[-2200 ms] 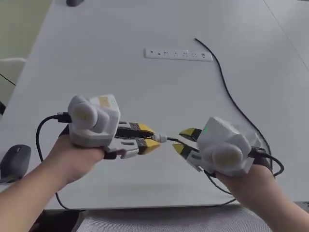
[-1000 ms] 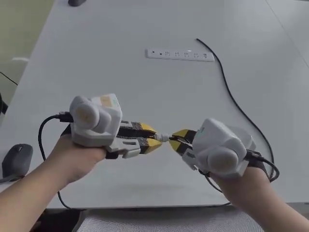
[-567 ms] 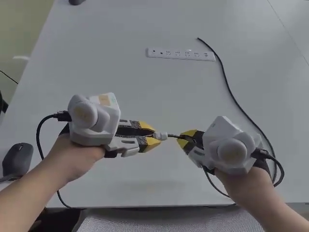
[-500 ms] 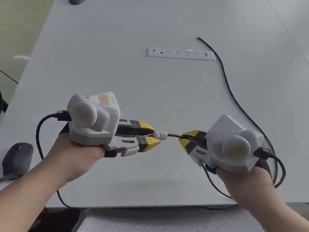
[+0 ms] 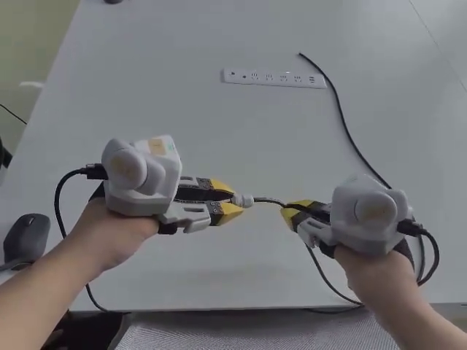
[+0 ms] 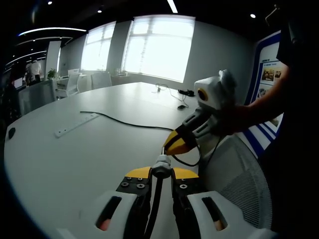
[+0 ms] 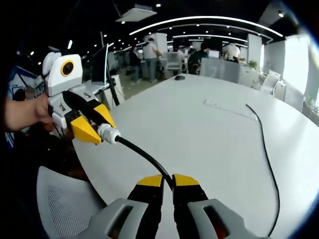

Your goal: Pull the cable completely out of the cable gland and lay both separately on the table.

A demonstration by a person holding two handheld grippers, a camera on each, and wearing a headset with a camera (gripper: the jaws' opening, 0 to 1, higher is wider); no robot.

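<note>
Left claw: the left gripper (image 5: pixel 230 203) was clenched on the gland (image 5: pixel 243 200), holding it in the air over the near edge of the table (image 5: pixel 219 131), with the gland's white end poking out past the yellow tips.
Right claw: the right gripper (image 5: pixel 293 213) was clamped shut on the cable (image 5: pixel 266 202) and stood a little to the right of the gland, apart from the other gripper.
Cable: a short black stretch ran in a slight curve from the gland's mouth across to the right gripper. In the left gripper view a dark length also ran back between that gripper's jaws behind the gland, so I judged the cable was still threaded through.
Gland: off the table, between the two grippers and nearer the left one.
Done so far: both pieces were gripped and a short run of cable lay bared between the hands. I took the pull to be under way but not finished.
Left to do: draw the rest of the cable clear of the gland, then lay the cable and the gland down on the table apart from each other.
Elsewhere on the table: a white power strip (image 5: pixel 273 77) lay at the far side, with a black cord (image 5: pixel 350 146) trailing from it toward the near right. A mouse (image 5: pixel 22 240) sat at the near left edge.
</note>
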